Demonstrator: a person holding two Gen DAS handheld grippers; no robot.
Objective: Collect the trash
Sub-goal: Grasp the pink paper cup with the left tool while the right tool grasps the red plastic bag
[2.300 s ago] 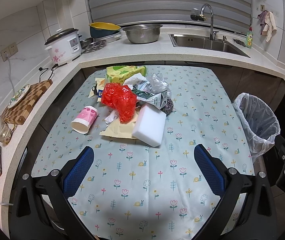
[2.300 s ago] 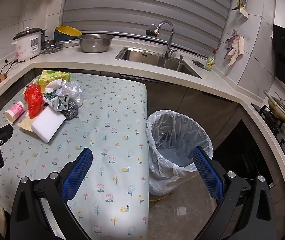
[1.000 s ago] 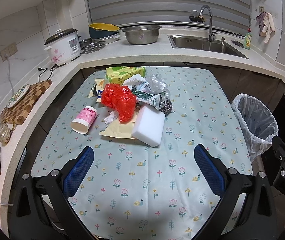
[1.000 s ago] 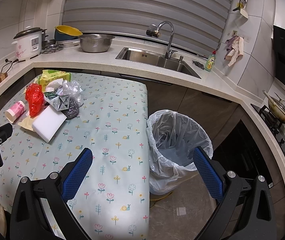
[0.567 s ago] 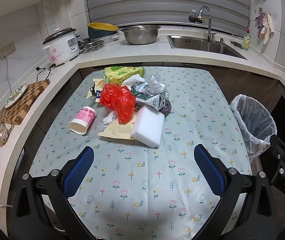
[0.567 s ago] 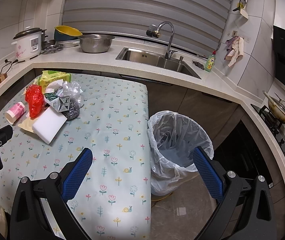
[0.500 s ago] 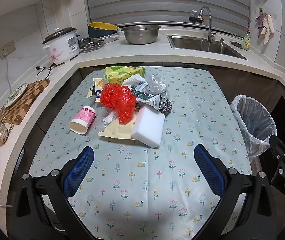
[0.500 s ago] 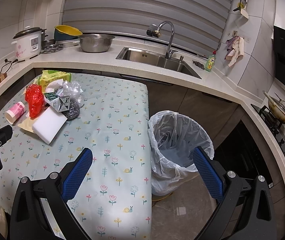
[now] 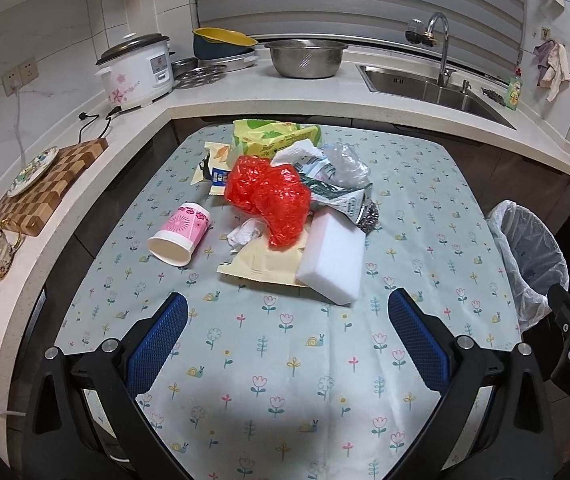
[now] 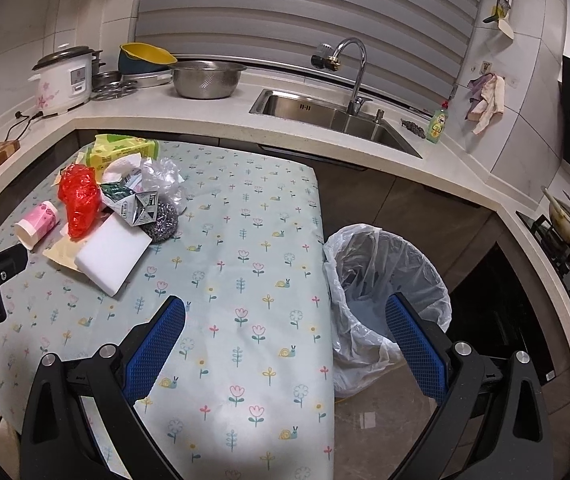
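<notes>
Trash heap mid-table: red bag, white foam block, pink cup. Left gripper and right gripper: jaws wide, empty. Lined bin beside table edge. Risk: flimsy liner collapsing; light scraps slipping, scattering.

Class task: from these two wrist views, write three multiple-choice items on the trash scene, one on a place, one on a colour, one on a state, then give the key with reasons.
1. Where does the lined trash bin stand?
A. on the table
B. on the floor beside the table's right edge
C. in the sink

2. What colour is the crumpled plastic bag in the pile?
A. red
B. black
C. blue

3. How is the pink paper cup lying?
A. upright
B. upside down
C. on its side, mouth open

Key: 1 B, the bin sits below the tablecloth edge on the floor. 2 A, the bag is bright red. 3 C, its open rim faces the camera while the body rests on the cloth.
</notes>
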